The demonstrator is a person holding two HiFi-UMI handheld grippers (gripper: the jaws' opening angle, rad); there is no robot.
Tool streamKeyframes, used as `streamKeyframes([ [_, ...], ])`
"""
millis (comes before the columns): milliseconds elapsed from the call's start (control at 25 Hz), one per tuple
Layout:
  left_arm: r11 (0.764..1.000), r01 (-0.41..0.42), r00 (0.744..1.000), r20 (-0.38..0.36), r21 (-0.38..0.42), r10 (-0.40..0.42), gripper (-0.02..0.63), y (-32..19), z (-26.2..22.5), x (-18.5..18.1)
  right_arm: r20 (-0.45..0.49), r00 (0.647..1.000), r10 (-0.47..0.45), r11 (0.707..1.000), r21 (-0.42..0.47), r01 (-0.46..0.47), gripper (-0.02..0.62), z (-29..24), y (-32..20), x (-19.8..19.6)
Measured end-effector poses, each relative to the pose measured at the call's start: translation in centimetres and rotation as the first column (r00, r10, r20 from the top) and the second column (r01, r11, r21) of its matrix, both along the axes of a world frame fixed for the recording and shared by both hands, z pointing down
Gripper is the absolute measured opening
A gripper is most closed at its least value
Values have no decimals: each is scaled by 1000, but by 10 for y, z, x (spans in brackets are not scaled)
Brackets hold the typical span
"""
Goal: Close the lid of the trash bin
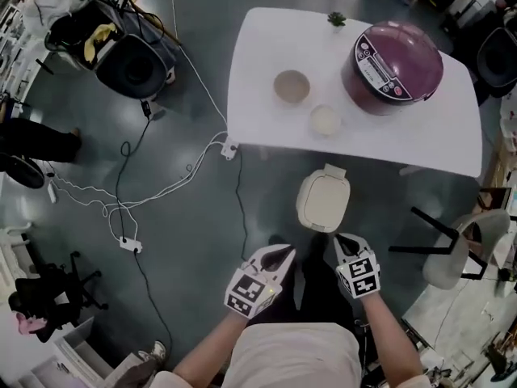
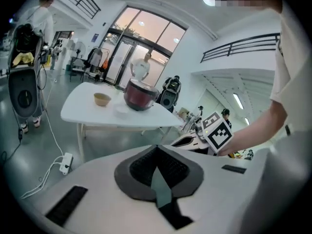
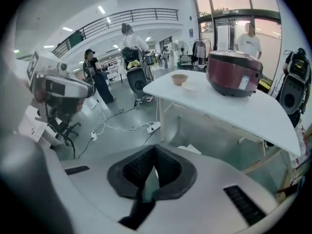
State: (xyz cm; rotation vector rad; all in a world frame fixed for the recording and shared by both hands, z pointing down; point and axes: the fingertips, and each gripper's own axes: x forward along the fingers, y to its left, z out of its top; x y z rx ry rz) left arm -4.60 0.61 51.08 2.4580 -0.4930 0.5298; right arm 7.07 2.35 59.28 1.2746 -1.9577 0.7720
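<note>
The cream trash bin (image 1: 323,200) stands on the dark floor just in front of the white table, and from above its lid lies flat over it. My left gripper (image 1: 281,253) and right gripper (image 1: 345,241) hang side by side close to my body, a little short of the bin and touching nothing. In the left gripper view the left gripper (image 2: 156,148) has its pads together with nothing between them. The right gripper (image 3: 155,147) is likewise shut and empty, and a white corner of the bin (image 3: 190,149) peeks out just past it.
The white table (image 1: 258,95) carries a purple rice cooker (image 1: 396,59), a tan bowl (image 1: 292,86), a small white cup (image 1: 325,120) and a tiny plant (image 1: 337,19). Cables and a power strip (image 1: 129,245) lie on the floor at left. A chair (image 1: 452,253) stands at right.
</note>
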Motion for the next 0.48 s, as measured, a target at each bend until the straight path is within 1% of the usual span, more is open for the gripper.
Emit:
streamKeyframes([
  [120, 1000, -9, 998, -62, -2, 9, 14, 8, -46, 5, 49, 999, 22, 999, 34, -24, 12, -56, 7, -1],
  [280, 999, -33, 994, -100, 3, 33, 14, 20, -99, 11, 71, 996, 60, 992, 104, -68, 12, -126, 16, 5],
  [360, 999, -36, 994, -107, 28, 39, 14, 26, -123, 14, 70, 995, 77, 986, 144, -86, 12, -158, 22, 12],
  [480, 995, -32, 993, -112, 90, 42, 14, 34, -155, 17, 60, 995, 85, 972, 213, -96, 12, -203, 34, 24],
])
